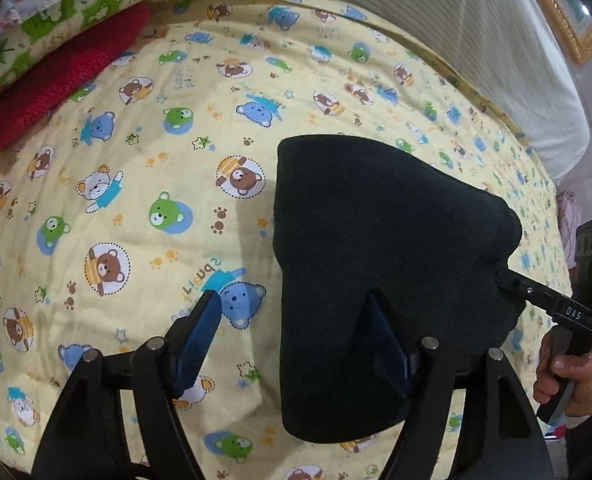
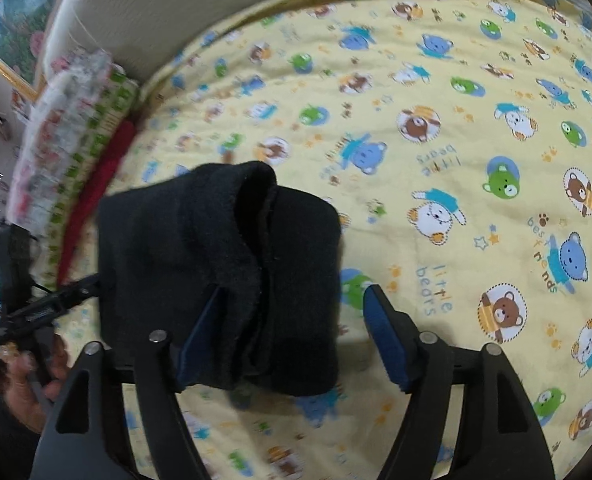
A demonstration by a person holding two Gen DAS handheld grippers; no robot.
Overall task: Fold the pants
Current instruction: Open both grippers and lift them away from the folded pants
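The black pants (image 1: 380,256) are folded into a thick bundle above the yellow bear-print sheet (image 1: 144,184). In the left wrist view my left gripper (image 1: 296,320) is open; the bundle drapes over its right finger (image 1: 384,336), the left finger is bare. My right gripper's finger (image 1: 552,306) pokes into the bundle's right side. In the right wrist view the pants (image 2: 220,276) hang over the left finger (image 2: 204,328) of my open right gripper (image 2: 292,320); the right finger is bare. The left gripper's finger (image 2: 56,300) reaches the bundle from the left.
A red blanket (image 1: 56,88) and a green-patterned folded quilt (image 1: 68,20) lie at the sheet's far left. A ribbed headboard (image 1: 416,20) runs along the back. The person's hand (image 1: 564,376) grips the right gripper's handle.
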